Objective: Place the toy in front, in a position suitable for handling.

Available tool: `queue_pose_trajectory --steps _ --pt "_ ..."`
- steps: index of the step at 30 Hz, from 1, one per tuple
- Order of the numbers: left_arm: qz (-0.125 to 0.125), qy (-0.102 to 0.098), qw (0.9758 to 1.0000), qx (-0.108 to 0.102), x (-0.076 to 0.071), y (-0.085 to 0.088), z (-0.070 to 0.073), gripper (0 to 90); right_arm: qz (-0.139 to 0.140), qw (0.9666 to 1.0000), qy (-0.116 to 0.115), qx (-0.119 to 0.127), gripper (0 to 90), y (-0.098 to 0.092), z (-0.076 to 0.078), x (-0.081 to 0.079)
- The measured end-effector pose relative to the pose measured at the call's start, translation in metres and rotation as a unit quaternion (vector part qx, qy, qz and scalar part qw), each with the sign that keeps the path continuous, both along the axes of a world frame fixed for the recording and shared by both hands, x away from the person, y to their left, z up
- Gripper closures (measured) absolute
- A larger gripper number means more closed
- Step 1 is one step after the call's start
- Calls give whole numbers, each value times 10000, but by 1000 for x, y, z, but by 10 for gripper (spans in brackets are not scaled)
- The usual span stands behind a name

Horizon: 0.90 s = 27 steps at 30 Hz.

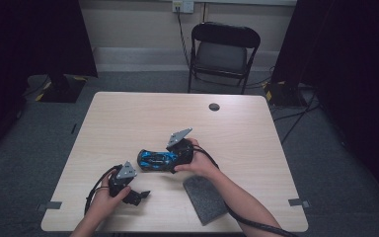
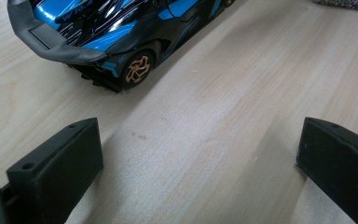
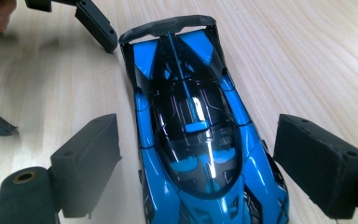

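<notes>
Bare tabletop (image 1: pixel 128 118) around toy car (image 3: pixel 196 135), between wide-open right tongs (image 3: pixel 196 158); left tongs (image 2: pixel 200 158) wide open, empty.

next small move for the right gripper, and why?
Probably close the right hand-held gripper on the toy car. Its jaws stand open on either side of the car's body, not visibly touching it, and the car sits on the table. The left hand-held gripper is open over bare wood.
</notes>
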<state>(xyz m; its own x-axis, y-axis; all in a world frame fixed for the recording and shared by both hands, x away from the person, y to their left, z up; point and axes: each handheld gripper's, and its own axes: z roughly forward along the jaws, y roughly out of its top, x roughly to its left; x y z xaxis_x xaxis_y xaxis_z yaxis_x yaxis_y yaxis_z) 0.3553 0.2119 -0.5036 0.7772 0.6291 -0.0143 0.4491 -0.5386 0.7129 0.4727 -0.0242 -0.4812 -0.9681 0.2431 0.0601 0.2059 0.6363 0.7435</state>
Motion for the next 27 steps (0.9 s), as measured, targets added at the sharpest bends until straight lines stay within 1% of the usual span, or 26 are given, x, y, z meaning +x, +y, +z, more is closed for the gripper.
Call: queue_pose_trajectory --steps 1,8,11,12,14,18,20,23,24,25,26,27 --pt "-2 0 10000 1 0 0 0 0 23 10000 -31 -65 134 1 -1 1" --pt "-2 0 10000 0 0 0 0 0 34 9999 -44 -105 134 6 -3 2" --pt "0 1 10000 2 0 0 0 0 63 9999 -10 -98 134 9 -4 2" --pt "-2 1 10000 -1 0 0 0 0 105 9998 -26 -178 134 11 -7 1" --pt "0 0 10000 3 0 0 0 0 99 9997 -54 -221 134 13 -10 1" --pt "-3 1 10000 0 0 0 0 0 94 9997 -38 -230 133 16 -12 1" --pt "-3 0 10000 0 0 0 0 0 128 9995 -94 -288 129 20 -13 0" --pt "-3 1 10000 -1 0 0 0 0 128 9996 -51 -252 135 22 -13 2" --pt "-3 1 10000 0 0 0 0 0 90 9997 24 -209 135 22 -14 2" --pt "-2 1 10000 -1 0 0 0 0 88 9998 52 -167 138 23 -15 3" --pt "-4 0 10000 1 0 0 0 0 97 9997 17 -218 136 25 -17 3" --pt "-3 1 10000 1 0 0 0 0 97 9997 17 -218 136 25 -17 3"
